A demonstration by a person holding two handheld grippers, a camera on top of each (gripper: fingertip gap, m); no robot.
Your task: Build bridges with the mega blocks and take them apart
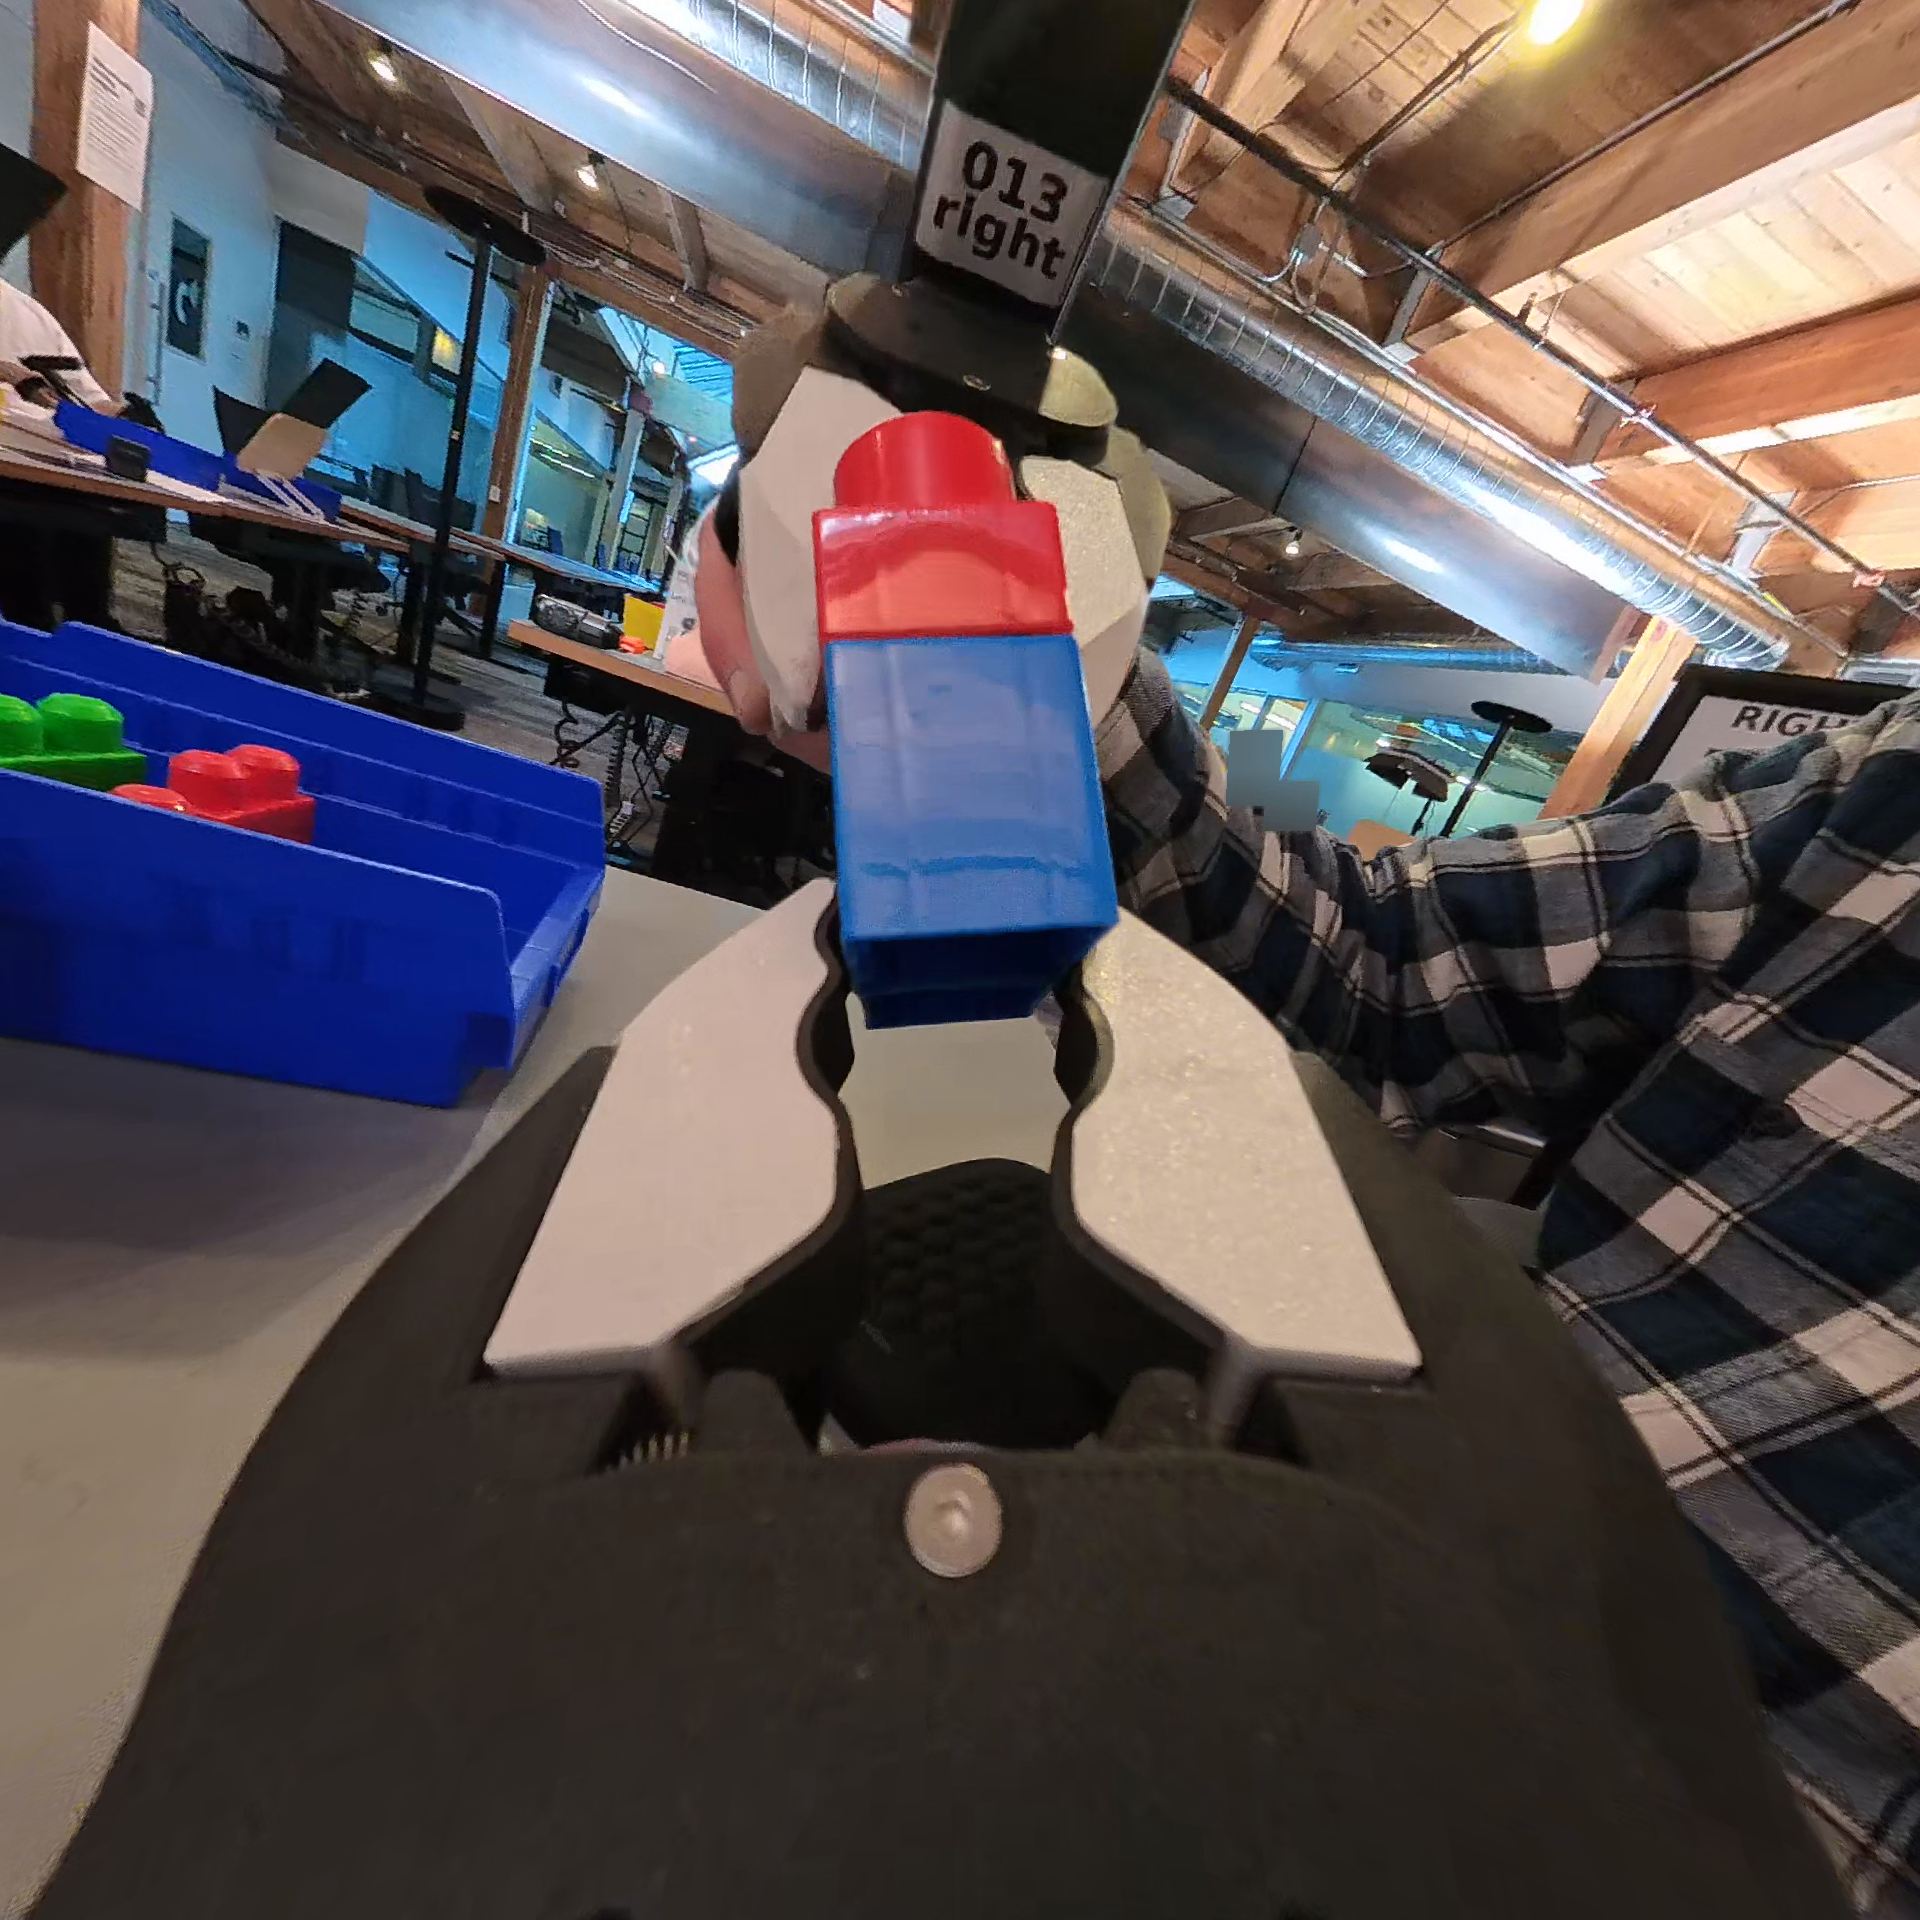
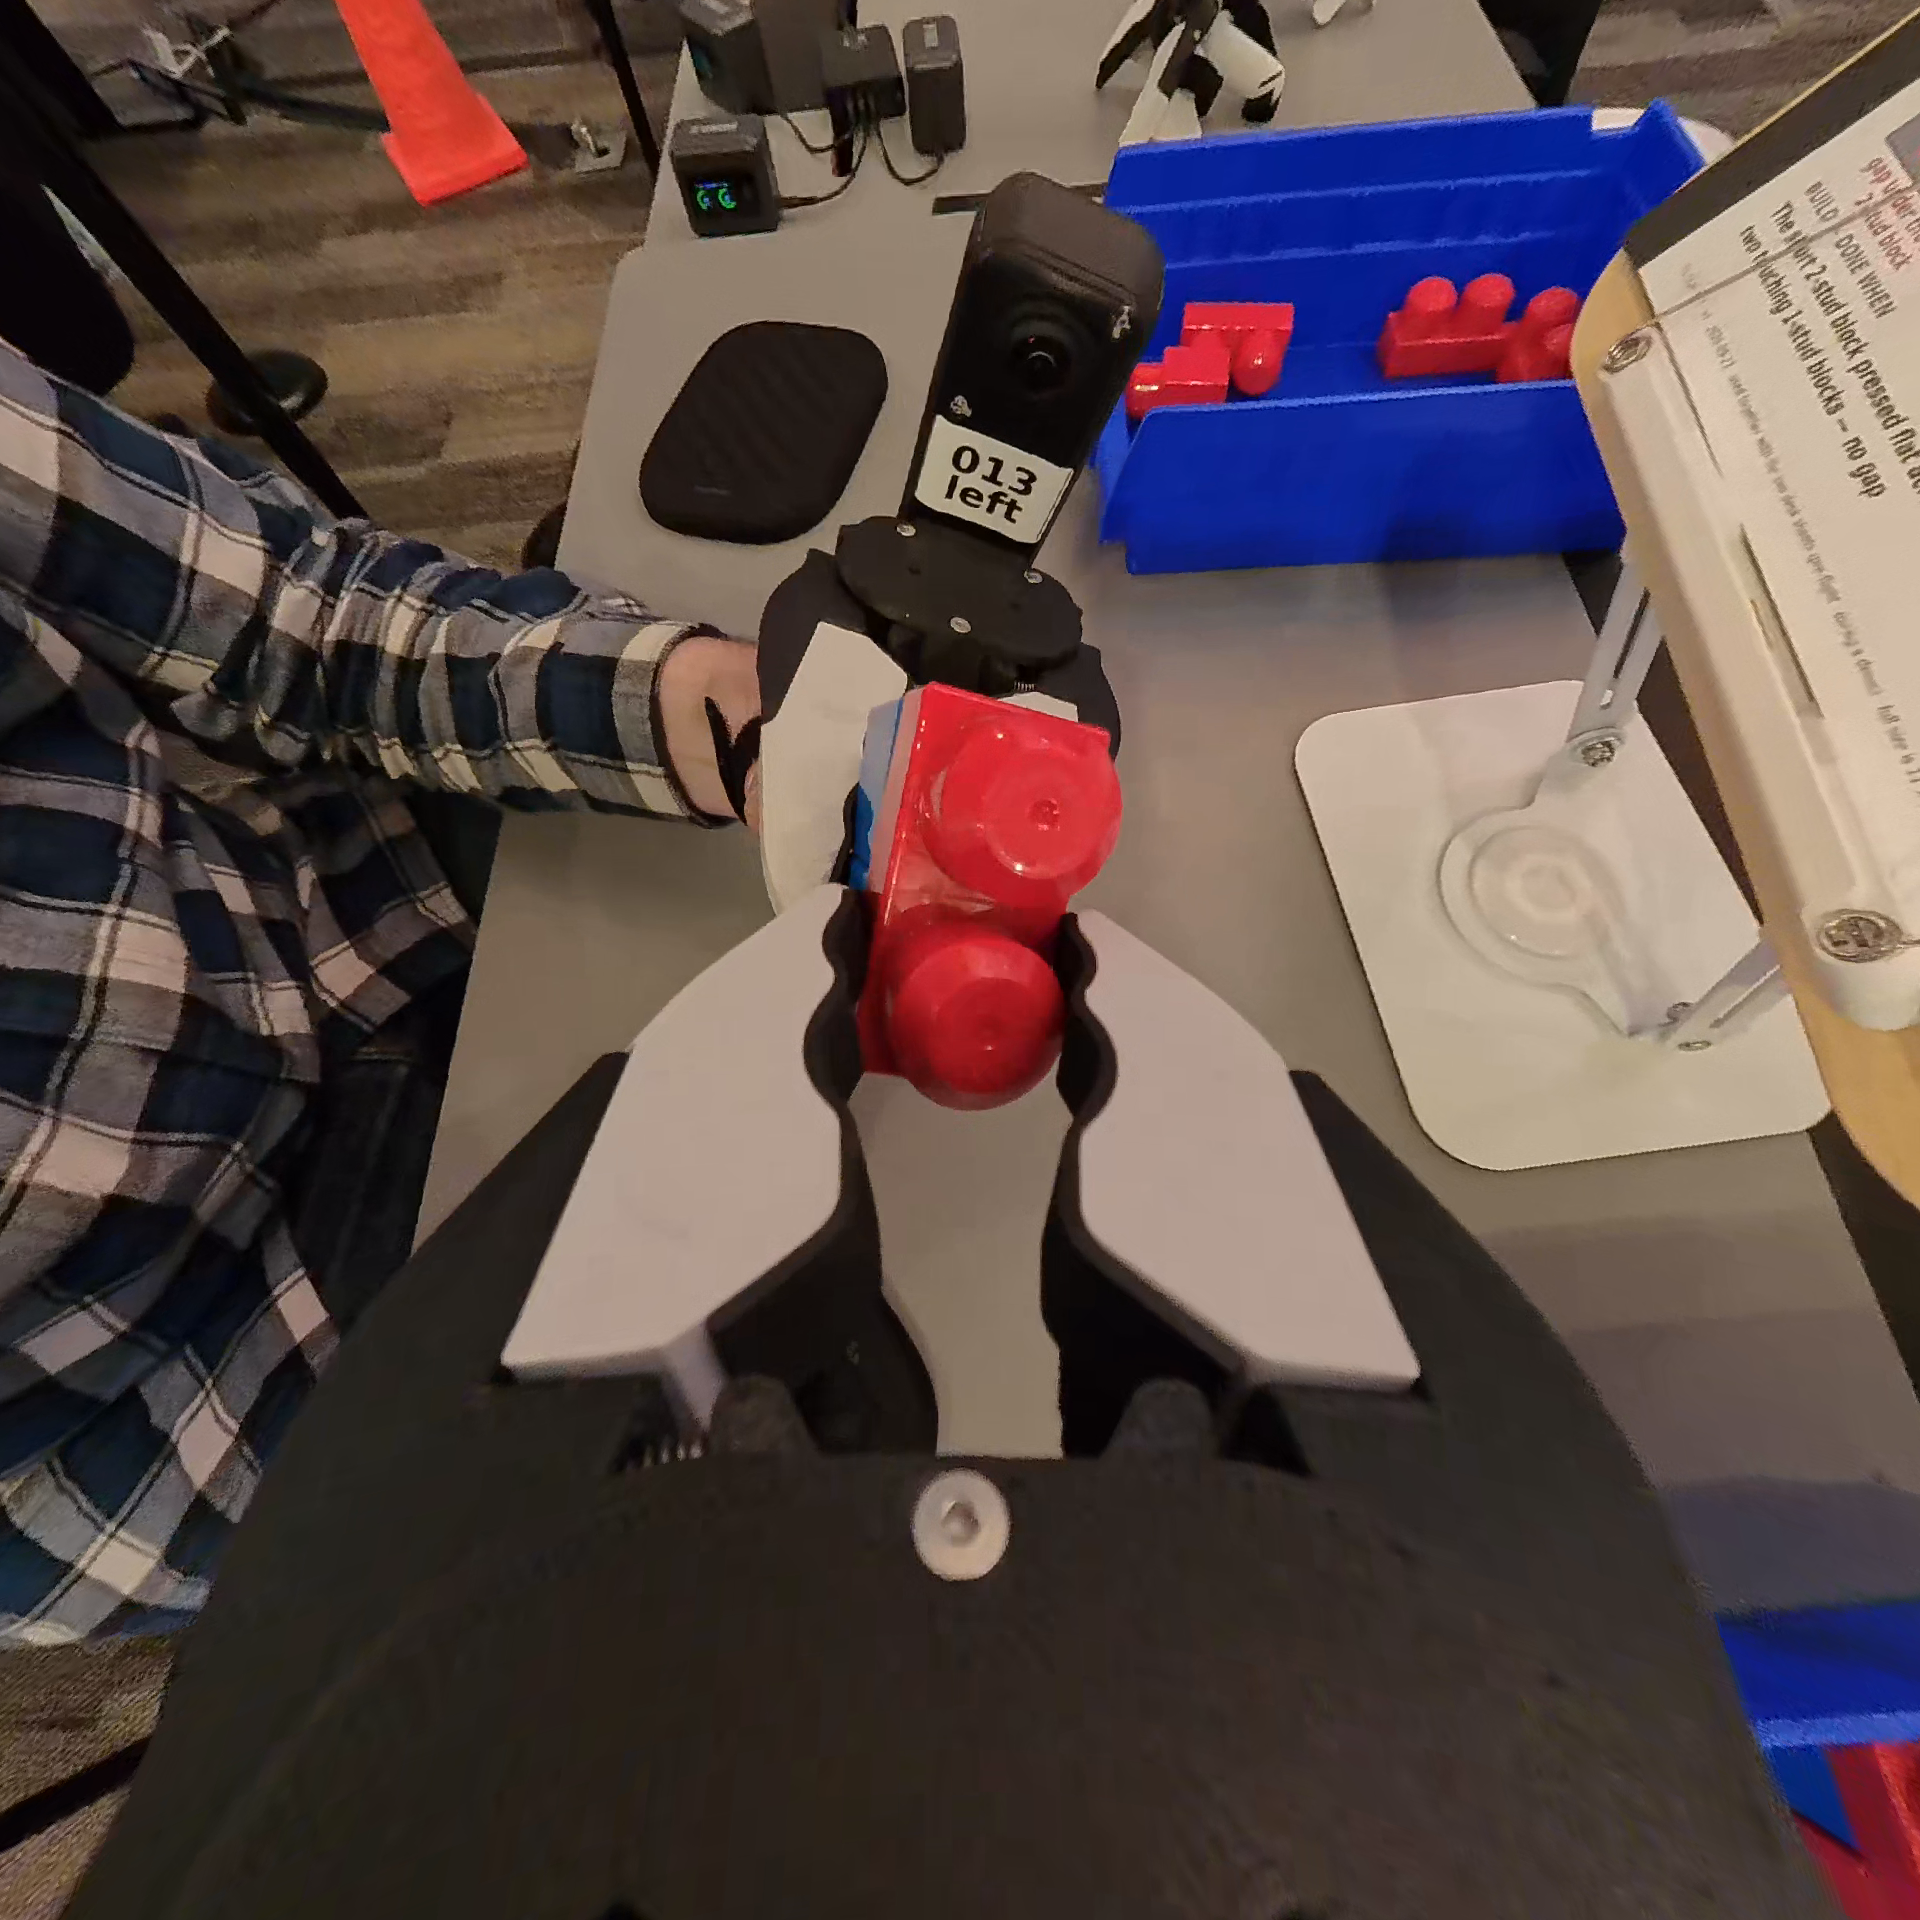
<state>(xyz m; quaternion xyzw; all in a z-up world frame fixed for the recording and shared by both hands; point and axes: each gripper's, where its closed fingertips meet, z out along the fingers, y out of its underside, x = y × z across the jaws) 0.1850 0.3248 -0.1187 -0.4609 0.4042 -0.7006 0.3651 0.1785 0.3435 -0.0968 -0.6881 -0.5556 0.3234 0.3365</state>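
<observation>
Room: open workshop with timber ceiling and silver ducting; a grey counter [image 2: 1195,1299] carries the work.
Far-left corner: blue bin [image 1: 312,935] on the counter, holding loose green and red blocks.
Left gripper [image 1: 956,977]: jaws clamped on the lower end of the blue block [image 1: 966,800], pads pressing both its sides.
Joined stack: held in the air above the counter's middle, between the two grippers; the red block [image 2: 987,894] sits capped on the blue one.
Right gripper [image 2: 961,997]: jaws clamped on the red two-stud block at its near stud.
Step in hand: likely pulling red off blue.
Doing it well: keep both grips firm, pull straight along the studs, rock slightly rather than twist.
Right edge: white stand base [image 2: 1538,935] and instruction board.
</observation>
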